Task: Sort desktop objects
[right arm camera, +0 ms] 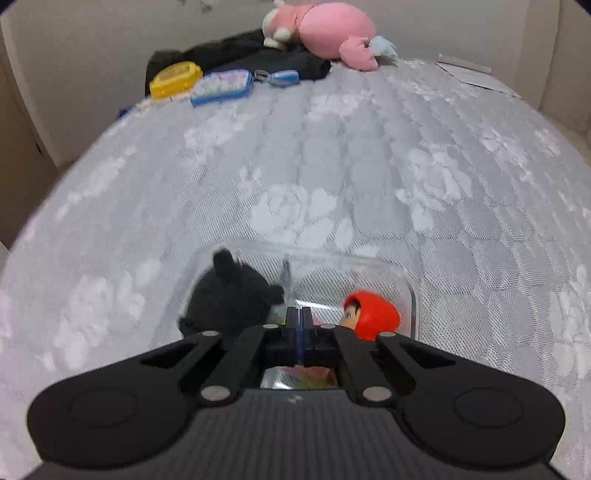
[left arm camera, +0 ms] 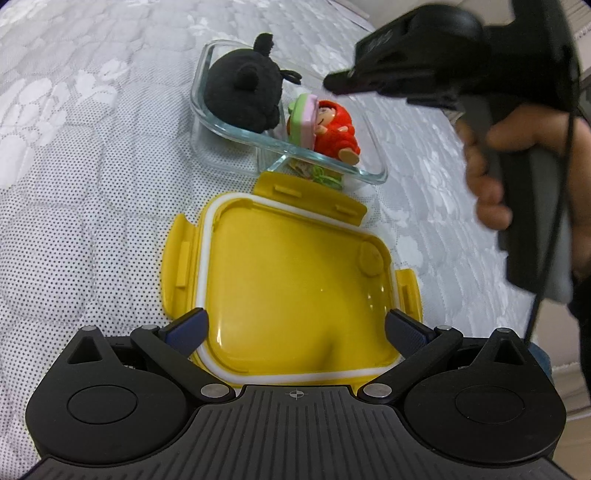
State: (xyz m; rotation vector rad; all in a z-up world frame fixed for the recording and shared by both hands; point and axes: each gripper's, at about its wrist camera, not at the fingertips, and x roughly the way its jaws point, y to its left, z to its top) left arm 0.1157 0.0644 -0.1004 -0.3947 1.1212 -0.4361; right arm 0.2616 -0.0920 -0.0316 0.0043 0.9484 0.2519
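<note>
Left wrist view. Our left gripper (left arm camera: 294,326) hangs over the yellow lid (left arm camera: 291,291), fingers (left arm camera: 188,328) spread wide to either side of the lid's near edge, nothing pinched. The lid lies inside-up on the bed (left arm camera: 92,166), just this side of the glass box (left arm camera: 373,162); its far flap nearly touches the box's near wall. The box is divided: black plush (left arm camera: 242,98) in the left part, red doll (left arm camera: 338,127) in the right with a pink-and-green piece (left arm camera: 304,120) leaning beside it, and some small green-and-yellow bits (left arm camera: 317,173) in the near corner. The right gripper (left arm camera: 338,85), held by a bare hand (left arm camera: 487,173), hovers above the box's right part, tip just above the doll. From this side we cannot tell how its fingers stand.

Right wrist view. The right gripper (right arm camera: 299,314) has its fingers pressed flat together with nothing between them. It points down over the box's (right arm camera: 412,295) middle divider; plush (right arm camera: 231,299) to the left of the tip, doll (right arm camera: 371,314) to the right, both inside the box. At the far end of the bed from the box lie a yellow case (right arm camera: 175,79), a blue-rimmed case (right arm camera: 221,86), a blue clip (right arm camera: 280,77), dark cloth (right arm camera: 236,51) and a pink plush (right arm camera: 325,33).

Judgement: the box looks filled and the lid is the likely next piece. It sits straight under the left fingers, its long side running across them, with the box directly beyond. The left hand is far nearer; the right must clear the box's top first.
</note>
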